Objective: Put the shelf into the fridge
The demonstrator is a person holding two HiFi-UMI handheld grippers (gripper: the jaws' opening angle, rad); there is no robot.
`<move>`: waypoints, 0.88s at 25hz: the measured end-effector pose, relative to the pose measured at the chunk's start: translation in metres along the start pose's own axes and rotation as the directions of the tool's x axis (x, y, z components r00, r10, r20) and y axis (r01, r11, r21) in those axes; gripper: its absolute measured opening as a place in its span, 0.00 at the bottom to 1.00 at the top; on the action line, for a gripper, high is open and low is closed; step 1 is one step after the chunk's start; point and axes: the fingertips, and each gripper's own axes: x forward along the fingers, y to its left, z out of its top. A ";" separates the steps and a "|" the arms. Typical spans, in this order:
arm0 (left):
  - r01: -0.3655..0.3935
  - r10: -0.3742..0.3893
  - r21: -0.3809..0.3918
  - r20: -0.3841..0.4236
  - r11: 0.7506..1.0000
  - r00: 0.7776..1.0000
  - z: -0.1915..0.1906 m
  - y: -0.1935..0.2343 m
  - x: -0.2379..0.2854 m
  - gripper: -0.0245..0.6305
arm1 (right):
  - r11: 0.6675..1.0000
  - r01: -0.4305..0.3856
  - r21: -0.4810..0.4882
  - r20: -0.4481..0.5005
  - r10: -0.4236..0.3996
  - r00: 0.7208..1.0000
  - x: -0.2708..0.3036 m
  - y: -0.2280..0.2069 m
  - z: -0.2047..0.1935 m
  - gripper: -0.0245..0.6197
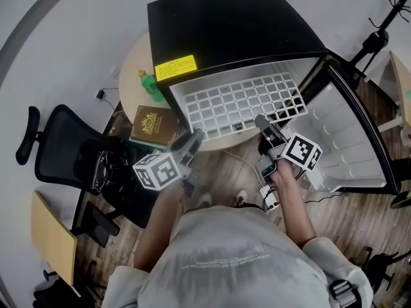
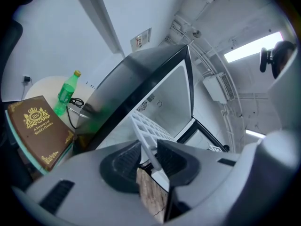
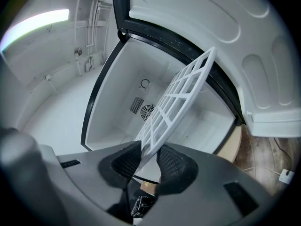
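Observation:
The white grid shelf (image 1: 237, 101) lies tilted in the mouth of the black mini fridge (image 1: 231, 24), whose door (image 1: 359, 140) stands open to the right. My left gripper (image 1: 192, 140) is at the shelf's front left corner. In the left gripper view the shelf (image 2: 148, 128) has its rim between the jaws of the left gripper (image 2: 149, 157), lying against one pad with a gap beside the other. My right gripper (image 1: 262, 124) is shut on the front right edge. In the right gripper view the right gripper (image 3: 149, 159) has both pads pressing the shelf (image 3: 181, 98), with the bare white fridge interior behind.
A round table (image 1: 131, 76) left of the fridge carries a green bottle (image 1: 151, 85) and a brown book (image 1: 154, 126). A black office chair (image 1: 70, 153) stands at the left. Cables and a power strip (image 1: 266, 194) lie on the wooden floor by the person's feet.

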 end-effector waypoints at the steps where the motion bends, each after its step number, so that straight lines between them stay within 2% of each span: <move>1: -0.001 0.001 -0.004 0.002 1.000 1.000 0.002 0.001 0.001 0.21 | 1.000 0.000 0.000 0.000 0.000 1.000 0.002 0.000 0.001 0.19; 12: -0.036 0.040 -0.076 0.056 0.996 0.998 0.024 0.014 0.014 0.21 | 1.000 -0.012 -0.029 -0.008 0.011 1.000 0.027 0.005 0.016 0.20; 17: 0.015 -0.003 -0.113 0.107 0.993 0.994 0.028 0.008 0.016 0.21 | 0.998 -0.026 -0.053 -0.022 0.025 0.999 0.029 0.005 0.017 0.21; 19: 0.000 0.013 -0.101 0.127 0.995 0.992 0.027 0.011 0.013 0.21 | 0.997 -0.036 -0.062 -0.020 0.035 0.999 0.029 0.005 0.016 0.22; 22: -0.051 0.055 -0.033 0.128 0.998 0.990 0.019 0.011 0.005 0.21 | 0.996 -0.035 -0.085 -0.037 0.032 0.999 0.026 0.002 0.010 0.24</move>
